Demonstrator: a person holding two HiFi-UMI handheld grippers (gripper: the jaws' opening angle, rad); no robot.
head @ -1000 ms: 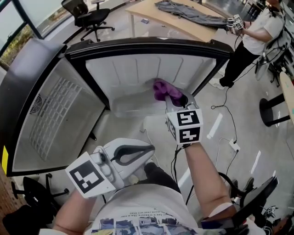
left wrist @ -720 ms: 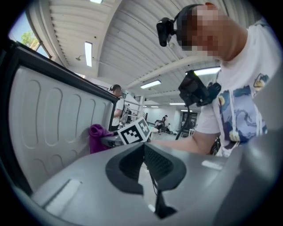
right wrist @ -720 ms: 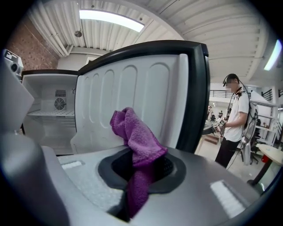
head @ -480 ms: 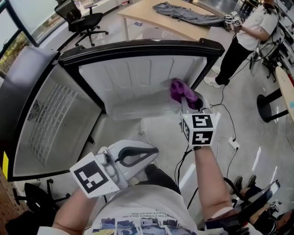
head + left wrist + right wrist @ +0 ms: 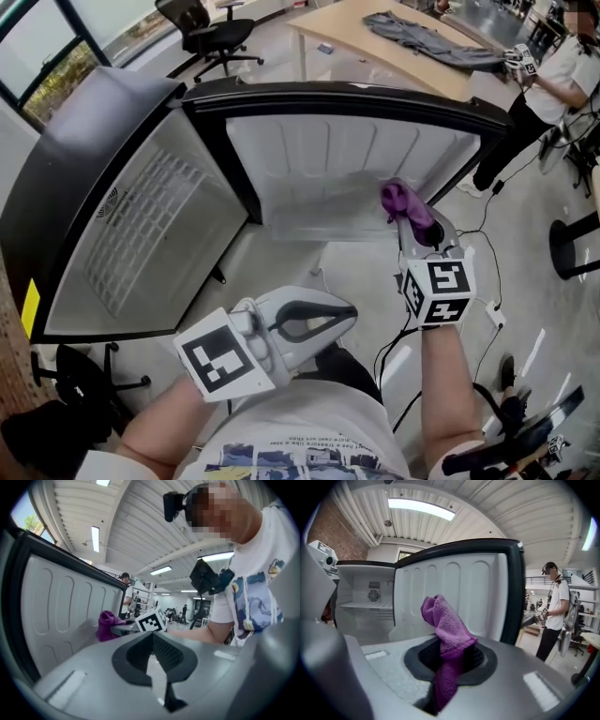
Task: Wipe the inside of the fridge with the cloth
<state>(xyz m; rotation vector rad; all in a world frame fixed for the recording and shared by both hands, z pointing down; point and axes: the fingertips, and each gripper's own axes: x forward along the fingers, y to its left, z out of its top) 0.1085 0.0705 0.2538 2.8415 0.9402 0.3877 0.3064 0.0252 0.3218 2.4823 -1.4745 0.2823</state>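
- Purple cloth (image 5: 446, 625) is pinched in the right tongs (image 5: 449, 663), bunched end sticking up past the tips.
- Cloth sits at the lower right of the ribbed white inner panel (image 5: 337, 159) of the open fridge (image 5: 141, 187); contact unclear.
- Left tongs (image 5: 349, 315) are clenched with nothing between them, low by the person's torso, well apart from the fridge.

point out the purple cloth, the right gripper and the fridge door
purple cloth (image 5: 446, 623): right gripper view, bunched top fold
right gripper (image 5: 418, 228): head view, between its fingertips
fridge door (image 5: 319, 155): head view, ribbed white inner panel
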